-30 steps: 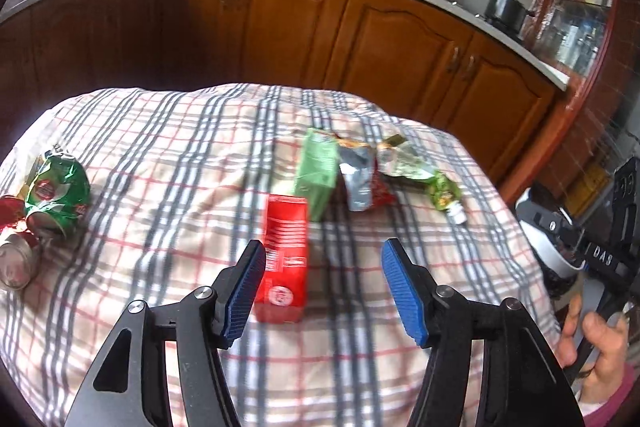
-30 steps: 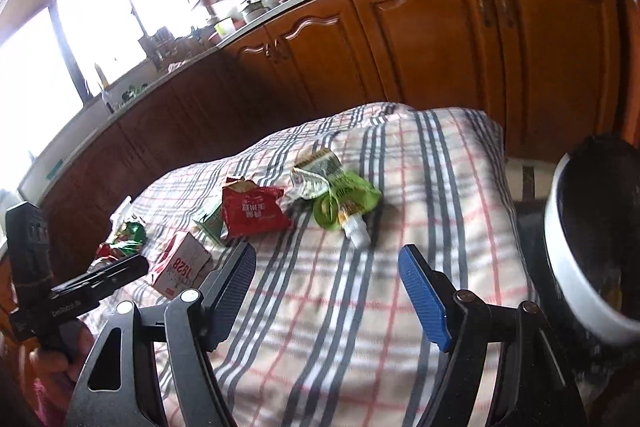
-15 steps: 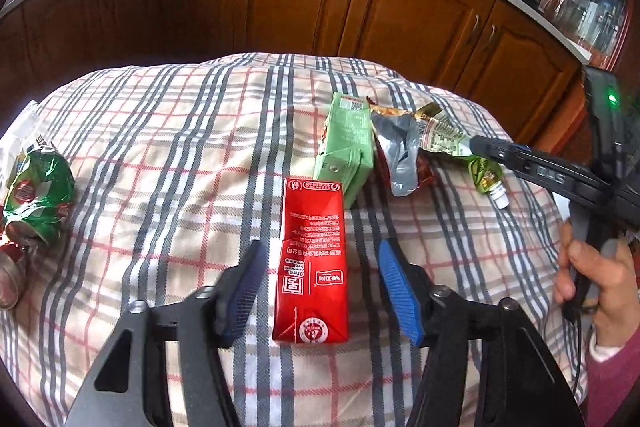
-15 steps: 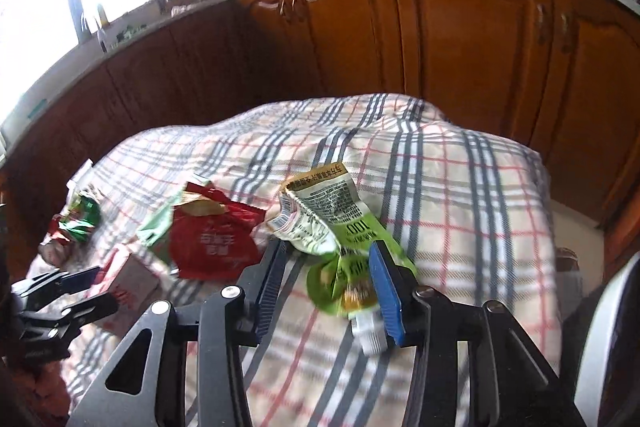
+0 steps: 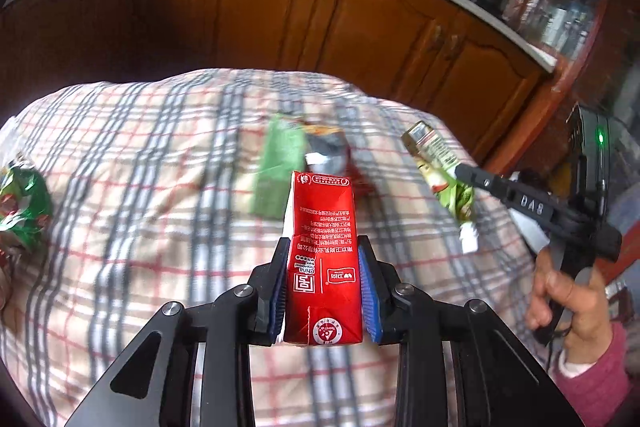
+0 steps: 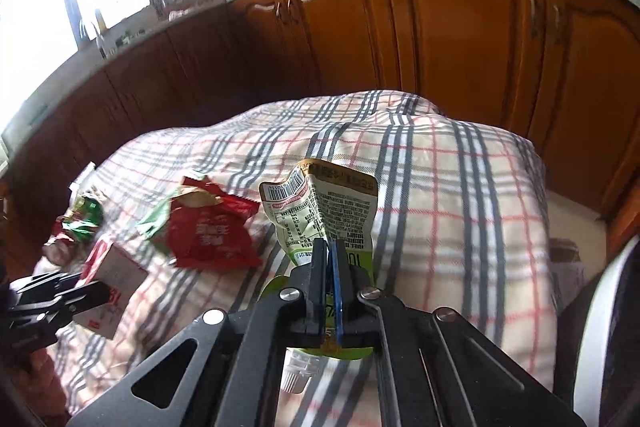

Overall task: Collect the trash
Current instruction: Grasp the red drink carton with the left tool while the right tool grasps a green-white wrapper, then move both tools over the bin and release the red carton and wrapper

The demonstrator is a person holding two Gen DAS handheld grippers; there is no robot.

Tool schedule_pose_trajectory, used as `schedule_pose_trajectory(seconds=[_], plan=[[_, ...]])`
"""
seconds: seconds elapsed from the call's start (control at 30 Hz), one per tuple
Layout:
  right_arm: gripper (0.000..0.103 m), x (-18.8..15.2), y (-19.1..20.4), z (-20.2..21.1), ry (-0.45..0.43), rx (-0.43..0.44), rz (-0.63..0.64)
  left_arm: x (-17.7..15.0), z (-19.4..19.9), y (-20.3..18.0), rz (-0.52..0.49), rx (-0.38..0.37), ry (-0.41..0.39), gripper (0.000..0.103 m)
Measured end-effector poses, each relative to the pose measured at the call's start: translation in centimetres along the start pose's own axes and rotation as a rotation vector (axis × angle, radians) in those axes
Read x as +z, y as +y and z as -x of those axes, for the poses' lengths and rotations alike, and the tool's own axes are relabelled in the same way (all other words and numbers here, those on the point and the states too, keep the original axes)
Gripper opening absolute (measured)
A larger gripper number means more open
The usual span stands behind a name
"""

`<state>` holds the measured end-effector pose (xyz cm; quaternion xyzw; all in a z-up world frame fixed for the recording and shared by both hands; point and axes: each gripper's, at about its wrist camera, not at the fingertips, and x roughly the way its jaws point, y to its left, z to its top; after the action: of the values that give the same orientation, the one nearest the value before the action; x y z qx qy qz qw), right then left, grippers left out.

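Over the plaid cloth (image 5: 120, 155), left jaws have just closed onto the red carton (image 5: 322, 259), right onto the green pouch (image 6: 324, 211).

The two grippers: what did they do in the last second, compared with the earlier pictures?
Both moved forward and closed. The left gripper has just clamped the red carton; the right gripper pinched the green spout pouch. The red snack bag, green carton and crushed cans stayed on the checked cloth.

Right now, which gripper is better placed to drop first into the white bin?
Right. The right gripper, shut on the pouch, has the bin's white rim just beside it. The left gripper, shut on the red carton, is further from it, with no bin in its view.
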<state>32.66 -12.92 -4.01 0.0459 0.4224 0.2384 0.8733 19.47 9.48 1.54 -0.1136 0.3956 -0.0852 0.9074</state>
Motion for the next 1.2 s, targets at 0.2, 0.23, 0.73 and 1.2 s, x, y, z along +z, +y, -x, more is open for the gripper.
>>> schedule_pose_trajectory(seconds=[0.2,0.23,0.73,1.2], plan=[[0.002,-1.5,-0.9,3.9,-0.048,-0.003,-0.048,0.1,-0.8,-3.1,-0.054,-0.057,0.007,0.03],[0.002,-1.8,-1.3,4.7,-0.057,-0.008,-0.056,0.1,-1.0,-3.6,-0.063,-0.064,0.008,0.03],[0.002,-5.3,-6.3,12.1,-0.142,-0.084,-0.177,0.8,-3.6,-11.0,-0.195,-0.155,0.028,0.03],[0.002,-7.0,-9.9,16.0,-0.193,-0.138,-0.242,2.1,-6.5,-17.8,-0.305,-0.226,0.05,0.03]])
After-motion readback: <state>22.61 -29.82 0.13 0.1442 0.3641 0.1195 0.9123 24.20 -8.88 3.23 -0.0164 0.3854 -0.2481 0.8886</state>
